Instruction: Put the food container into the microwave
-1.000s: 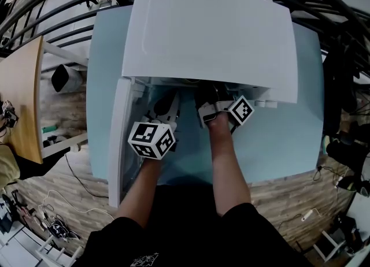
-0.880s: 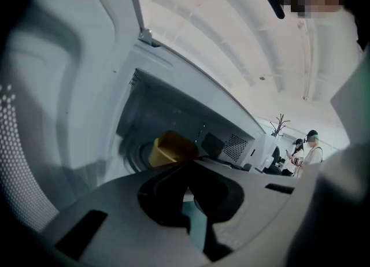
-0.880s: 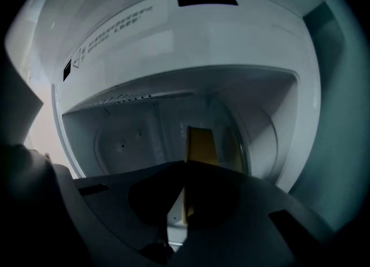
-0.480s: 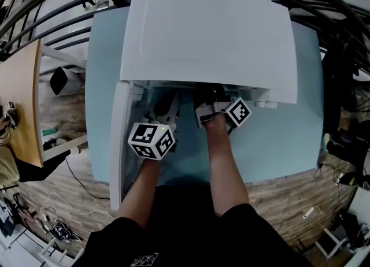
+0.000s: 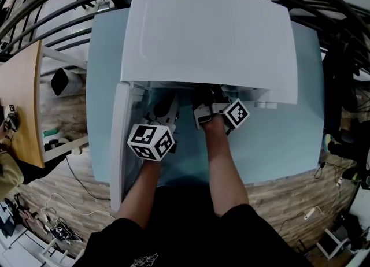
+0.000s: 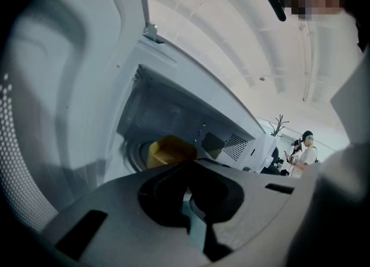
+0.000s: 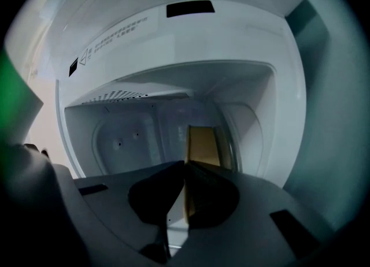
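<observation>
The white microwave (image 5: 208, 34) stands on a light blue table (image 5: 277, 138), its door (image 5: 120, 138) swung open to the left. A yellow-brown food container (image 7: 203, 144) sits inside the cavity on the round turntable. My right gripper (image 7: 185, 166) reaches into the opening and is shut on the container's near edge, a yellow strip showing between the jaws. In the left gripper view the container (image 6: 170, 150) lies just beyond my left gripper (image 6: 188, 167), which is shut; whether it touches the container is unclear. From the head view, both grippers (image 5: 165, 107) (image 5: 203, 95) sit at the cavity mouth.
The open door hems in the left gripper on its left side. A wooden table (image 5: 20, 98) and a floor with cables (image 5: 52, 219) lie to the left. A person (image 6: 305, 150) stands far off in the room.
The right gripper has edged slightly left at the microwave opening. The left gripper has hardly moved.
</observation>
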